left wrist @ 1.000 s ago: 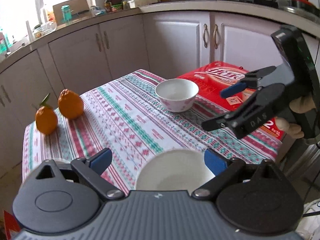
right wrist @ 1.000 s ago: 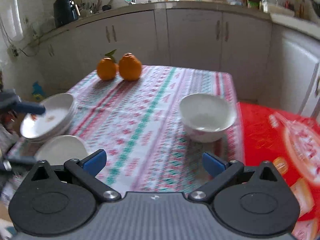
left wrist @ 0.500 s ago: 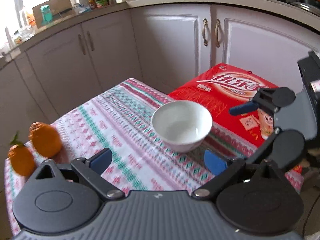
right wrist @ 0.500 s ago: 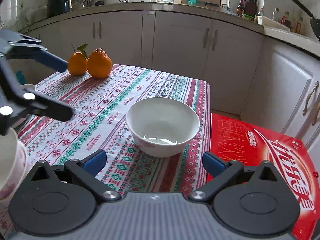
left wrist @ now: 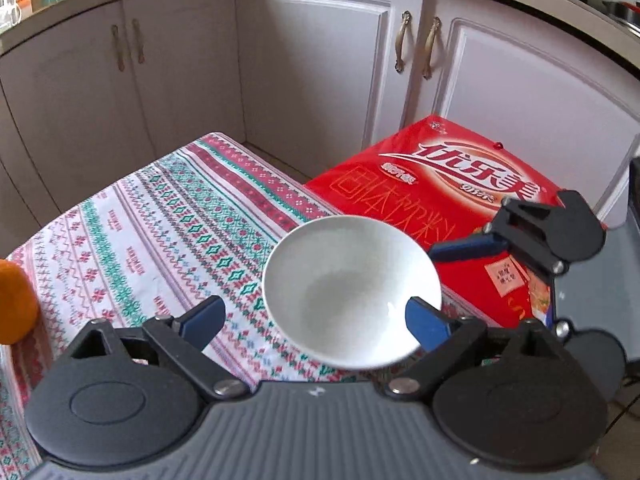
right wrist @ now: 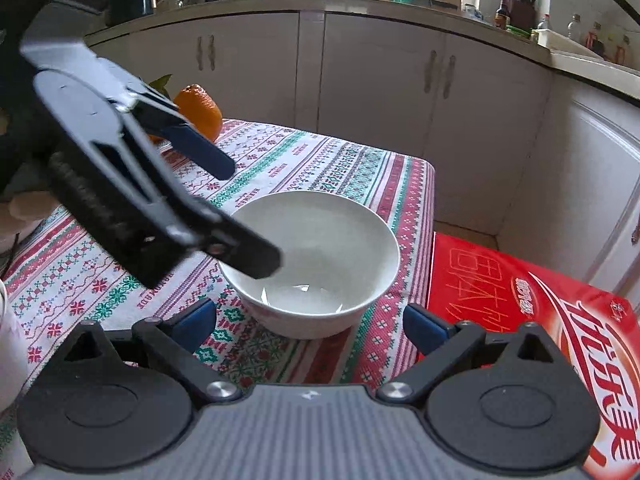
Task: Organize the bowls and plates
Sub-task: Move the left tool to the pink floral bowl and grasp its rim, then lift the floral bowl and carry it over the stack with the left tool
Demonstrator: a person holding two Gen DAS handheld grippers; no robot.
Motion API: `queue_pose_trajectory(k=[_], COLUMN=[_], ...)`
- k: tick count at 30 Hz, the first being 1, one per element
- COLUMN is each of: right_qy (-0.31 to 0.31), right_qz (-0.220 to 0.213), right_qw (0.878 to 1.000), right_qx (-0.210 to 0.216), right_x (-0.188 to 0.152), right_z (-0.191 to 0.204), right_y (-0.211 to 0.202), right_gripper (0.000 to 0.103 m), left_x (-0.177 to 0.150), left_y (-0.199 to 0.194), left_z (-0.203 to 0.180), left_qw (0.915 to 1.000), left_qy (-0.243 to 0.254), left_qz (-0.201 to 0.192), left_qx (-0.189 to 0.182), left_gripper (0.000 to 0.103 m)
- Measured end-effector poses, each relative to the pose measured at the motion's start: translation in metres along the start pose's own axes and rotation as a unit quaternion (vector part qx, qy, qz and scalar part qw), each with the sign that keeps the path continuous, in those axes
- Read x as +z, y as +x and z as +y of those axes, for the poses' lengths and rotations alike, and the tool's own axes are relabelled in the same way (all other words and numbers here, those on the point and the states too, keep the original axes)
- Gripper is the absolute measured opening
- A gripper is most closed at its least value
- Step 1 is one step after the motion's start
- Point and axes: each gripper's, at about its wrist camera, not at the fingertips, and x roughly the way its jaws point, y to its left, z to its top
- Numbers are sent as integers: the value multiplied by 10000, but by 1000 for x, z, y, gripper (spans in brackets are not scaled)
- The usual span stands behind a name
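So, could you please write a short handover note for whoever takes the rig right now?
Left gripper: closing, bowl between its fingers, not pressed.
Right gripper: closing on the same bowl from the other side, nothing gripped.
Bowl: upright and empty on the patterned tablecloth, beside the red box.
Orange: at the far corner.
Done: both grippers lined up on the bowl.
Left: grip, lift and put it with the other dishes, which are out of view.

Left gripper (left wrist: 312,322) tilted down, jaws wide, closing. Right gripper (right wrist: 310,322) tilted down, jaws wide, closing.
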Motion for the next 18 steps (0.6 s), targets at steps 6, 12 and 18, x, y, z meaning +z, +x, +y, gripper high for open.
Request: queue_pose_trajectory(k=[6,12,18], right_qy=[-58,-122,-172], right_qz=[-27,-19,-51], right_qw=[9999,9999,9998], right_qx=[78,75,49], right_x=[1,1,0], right_z=[-1,0,0], right_y=[2,4,4], right_gripper=[91,85,84], left_x=[9,13,14], left_y=[15,23,27], left_z=[2,4,7], left_qw=[9999,9996,9993], left_qy=[-17,-87,-101], left_qz=[89,136,199], left_qx=[-137,-245,-283], left_gripper=[78,71,68])
